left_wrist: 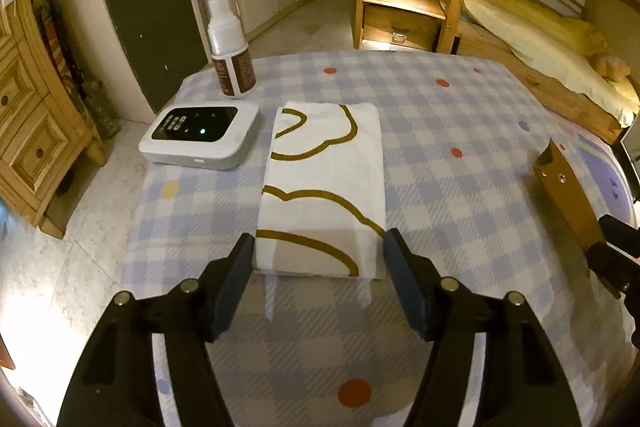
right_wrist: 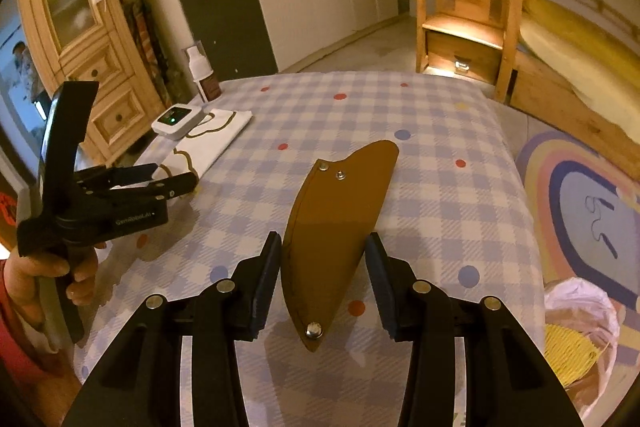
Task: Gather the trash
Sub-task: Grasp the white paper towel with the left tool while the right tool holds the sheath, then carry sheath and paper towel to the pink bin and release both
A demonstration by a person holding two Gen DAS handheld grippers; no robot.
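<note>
A white tissue pack (left_wrist: 320,167) with brown cloud lines lies flat on the checked tablecloth (left_wrist: 460,187). My left gripper (left_wrist: 318,243) is open, one fingertip on each side of the pack's near end, and the pack shows no squeeze. In the right wrist view the left gripper (right_wrist: 168,177) hovers over that same pack (right_wrist: 212,139). My right gripper (right_wrist: 322,247) is shut on a brown riveted sheath (right_wrist: 340,211), pads against both its edges. The sheath (left_wrist: 568,195) is tilted up over the table's right side.
A pump bottle (left_wrist: 230,51) and a white device with a green light (left_wrist: 200,135) stand at the table's far left, beside the pack. A bag-lined bin (right_wrist: 580,315) with yellow inside sits on the floor right of the table. A hand (right_wrist: 52,267) holds the left gripper.
</note>
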